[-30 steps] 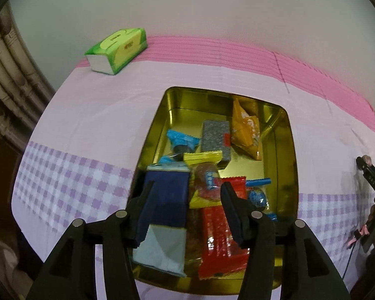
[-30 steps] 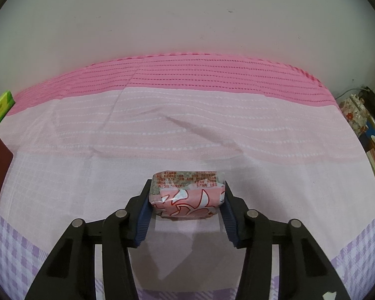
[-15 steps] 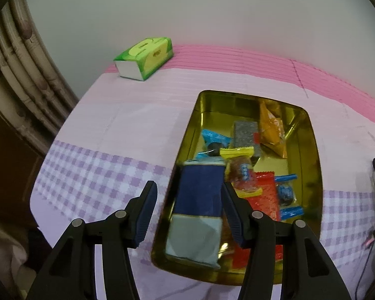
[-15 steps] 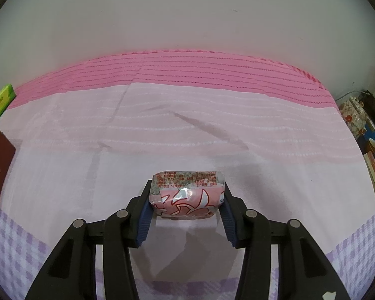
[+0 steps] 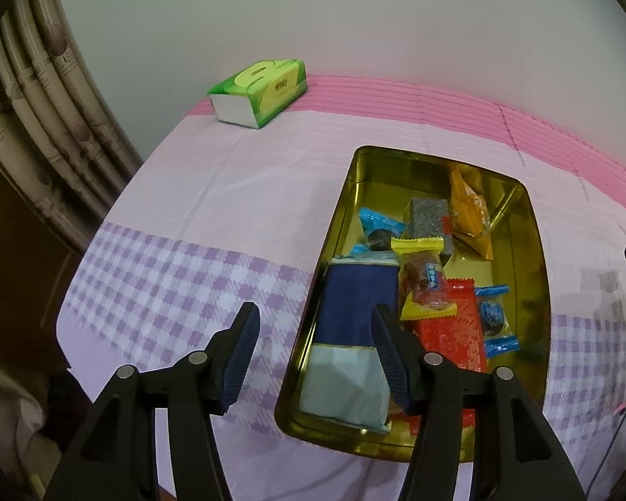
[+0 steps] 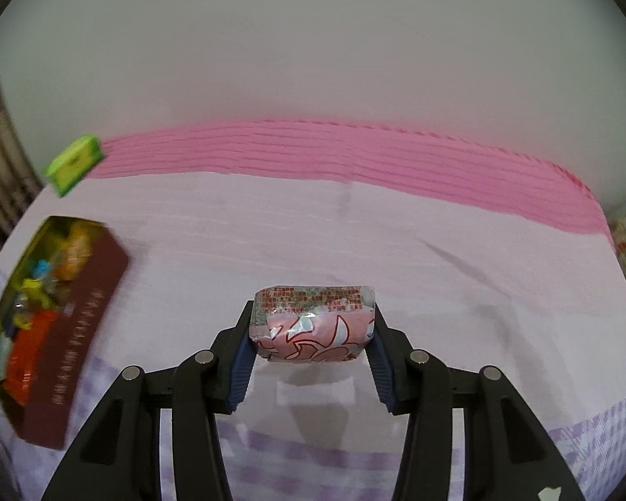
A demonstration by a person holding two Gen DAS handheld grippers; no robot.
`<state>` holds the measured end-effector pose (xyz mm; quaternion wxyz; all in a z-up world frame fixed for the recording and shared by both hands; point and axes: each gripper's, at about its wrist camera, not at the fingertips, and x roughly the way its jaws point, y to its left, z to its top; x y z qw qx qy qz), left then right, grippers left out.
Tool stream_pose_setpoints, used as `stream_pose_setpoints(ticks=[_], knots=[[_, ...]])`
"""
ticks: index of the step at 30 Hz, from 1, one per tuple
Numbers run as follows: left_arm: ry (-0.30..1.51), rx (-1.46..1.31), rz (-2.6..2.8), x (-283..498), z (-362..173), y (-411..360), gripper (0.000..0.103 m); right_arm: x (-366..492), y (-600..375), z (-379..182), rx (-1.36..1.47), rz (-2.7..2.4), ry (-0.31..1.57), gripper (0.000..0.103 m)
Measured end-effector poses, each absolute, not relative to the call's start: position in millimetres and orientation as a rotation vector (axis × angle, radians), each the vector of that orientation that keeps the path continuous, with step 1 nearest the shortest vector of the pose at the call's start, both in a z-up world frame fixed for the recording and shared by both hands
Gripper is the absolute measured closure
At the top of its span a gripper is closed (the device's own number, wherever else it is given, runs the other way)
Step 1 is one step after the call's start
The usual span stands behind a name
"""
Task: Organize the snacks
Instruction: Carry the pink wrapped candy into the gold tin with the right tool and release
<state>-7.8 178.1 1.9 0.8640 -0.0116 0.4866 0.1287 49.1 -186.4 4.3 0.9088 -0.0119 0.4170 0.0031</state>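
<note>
Snacks mostly gathered already, judging by the left wrist view: gold tin (image 5: 534, 259) ahead and right of the left tongs (image 5: 313, 355), holding a navy-and-pale-blue packet (image 5: 354, 334), a red wrapper (image 5: 455, 334), a yellow-ended sweet (image 5: 423, 279), blue-wrapped pieces (image 5: 492, 313), a grey bar (image 5: 427, 219) and an orange pouch (image 5: 469, 213). Left tongs parted, jaws just widened, nothing between them but the checked tablecloth (image 5: 167, 275) beneath. Green tissue box (image 5: 263, 92) far ahead, well clear of the tin.

From the right wrist view: right tongs (image 6: 313, 334) closed on a pink-and-white snack pack (image 6: 313, 321), both pads pressed to its ends, lifted above its own shadow on the cloth. Tin far off to the left of the tongs, blurred, its dark red wall facing the camera. Left to do, by the look of it: carry this pack over and drop it in. No other loose snacks in sight on the table.
</note>
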Motion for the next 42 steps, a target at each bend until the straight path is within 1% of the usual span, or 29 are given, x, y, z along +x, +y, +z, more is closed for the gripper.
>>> stream_pose_setpoints(ticks=[9, 17, 29, 42], knots=[[1.020, -0.050, 0.279, -17.5, 3.4, 187.1, 0.046, 48.7, -109.9, 23.1, -0.058, 0.184, 0.851, 0.058], [1.020, -0.050, 0.313, -25.2, 2.8, 195.9, 0.046, 51.1, -50.1, 25.5, -0.099, 0.287, 0.856, 0.058], [1.035, -0.120, 0.361, -39.1, -1.9, 217.8, 0.045, 45.4, -3.4, 17.4, -0.134, 0.376, 0.878, 0.058], [1.038, -0.129, 0.363, -40.7, -3.4, 219.1, 0.044, 46.6, 39.9, -5.4, -0.159, 0.417, 0.926, 0.058]])
